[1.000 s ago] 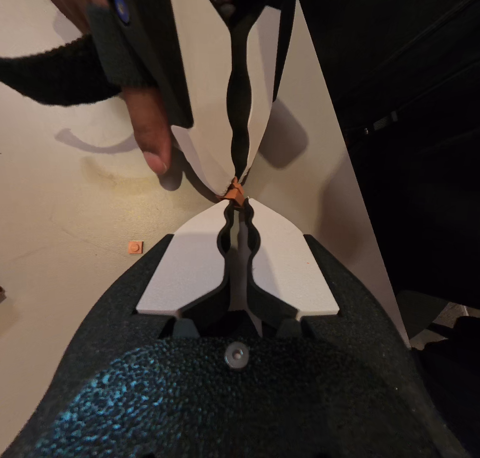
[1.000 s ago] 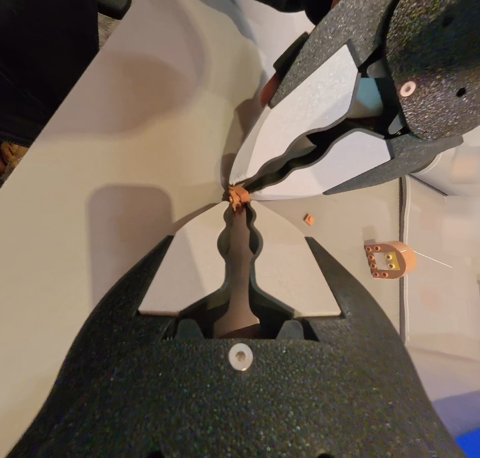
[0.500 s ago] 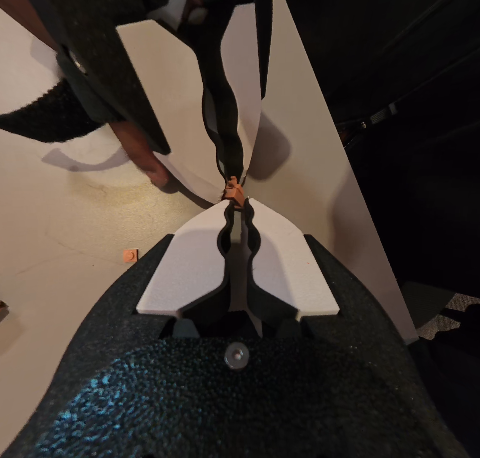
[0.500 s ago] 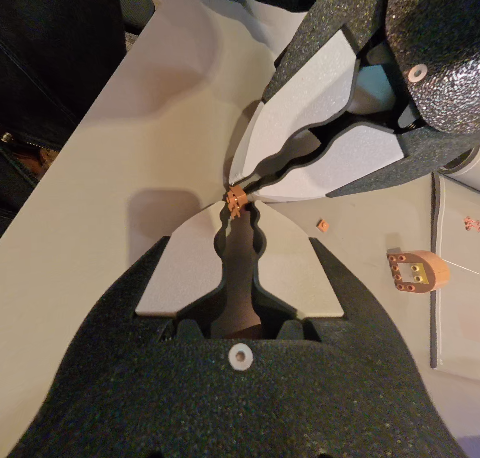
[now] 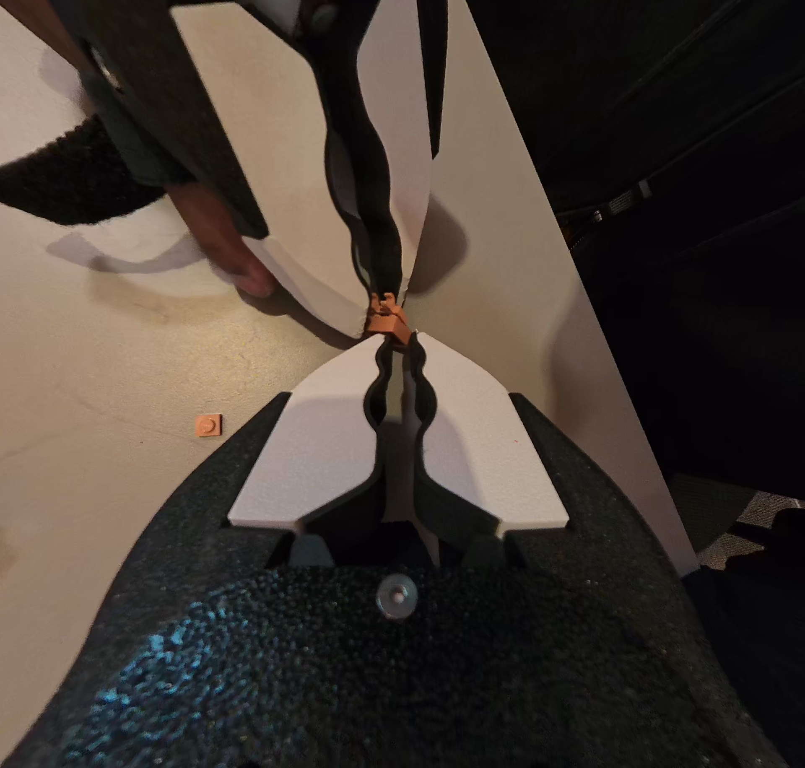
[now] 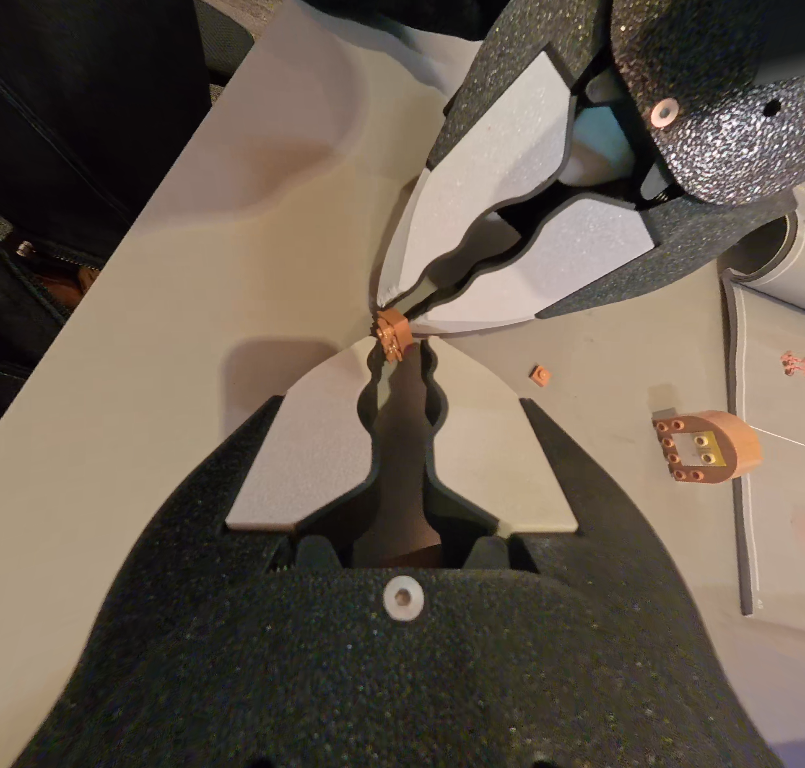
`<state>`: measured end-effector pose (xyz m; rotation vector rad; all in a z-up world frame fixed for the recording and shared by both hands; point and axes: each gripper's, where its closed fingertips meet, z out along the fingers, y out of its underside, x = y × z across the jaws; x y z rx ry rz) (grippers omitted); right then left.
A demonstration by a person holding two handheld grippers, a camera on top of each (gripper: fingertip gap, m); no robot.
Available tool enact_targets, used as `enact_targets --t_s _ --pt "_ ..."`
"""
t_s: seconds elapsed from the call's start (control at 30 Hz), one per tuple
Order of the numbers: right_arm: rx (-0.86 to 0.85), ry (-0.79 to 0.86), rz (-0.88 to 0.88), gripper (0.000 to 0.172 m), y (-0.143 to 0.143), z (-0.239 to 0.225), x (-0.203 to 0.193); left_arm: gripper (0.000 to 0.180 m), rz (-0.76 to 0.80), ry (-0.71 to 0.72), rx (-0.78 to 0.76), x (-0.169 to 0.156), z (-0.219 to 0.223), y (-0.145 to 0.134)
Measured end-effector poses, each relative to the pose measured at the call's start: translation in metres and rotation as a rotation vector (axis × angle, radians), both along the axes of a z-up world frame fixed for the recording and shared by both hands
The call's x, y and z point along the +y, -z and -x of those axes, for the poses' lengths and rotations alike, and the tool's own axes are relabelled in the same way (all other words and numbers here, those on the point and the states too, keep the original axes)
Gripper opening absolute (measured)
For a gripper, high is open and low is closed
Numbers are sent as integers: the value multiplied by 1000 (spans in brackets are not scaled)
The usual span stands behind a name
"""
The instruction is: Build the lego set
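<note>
My left gripper (image 5: 398,340) is shut on a small orange brick (image 5: 387,322) and holds it above the pale table (image 5: 109,355). A tiny orange clip-like piece (image 5: 385,300) sticks out from the brick's far side. My right gripper (image 6: 398,348) meets the left one tip to tip. Its jaws stand apart around that tiny piece (image 6: 390,346), and the pads do not press on it. The right wrist view shows the left gripper (image 6: 403,311) coming in from the upper right with the brick (image 6: 398,327) pinched at its tips.
A small flat orange plate (image 5: 209,425) lies on the table and also shows in the right wrist view (image 6: 541,374). A brown rounded studded block (image 6: 705,451) sits by a grey mat (image 6: 736,507). A person's dark clothing lies beyond the table edge (image 5: 588,355). Left and right tips are no more than a few centimetres apart.
My right gripper's jaws have opened off the tiny piece, which stays on the brick. My left gripper keeps its hold on the orange brick. Both grippers shifted slightly.
</note>
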<state>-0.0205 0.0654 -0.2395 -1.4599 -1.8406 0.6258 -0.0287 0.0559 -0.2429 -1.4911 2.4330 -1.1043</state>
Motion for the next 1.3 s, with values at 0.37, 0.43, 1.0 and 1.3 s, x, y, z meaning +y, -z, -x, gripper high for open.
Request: enact_targets --t_s 0.37,0.43,1.0,1.3 --pt "-27 -21 -17 14 3 2 -4 7 -1 16 1 -3 -1 1" --pt "-25 -20 -11 14 3 2 -5 7 1 14 0 -3 -1 1" --pt "298 314 24 13 -41 -5 43 25 -64 -339 -351 50 -13 -43" --pt "423 453 -50 13 -61 -10 59 16 -65 -432 -474 61 -25 -63"
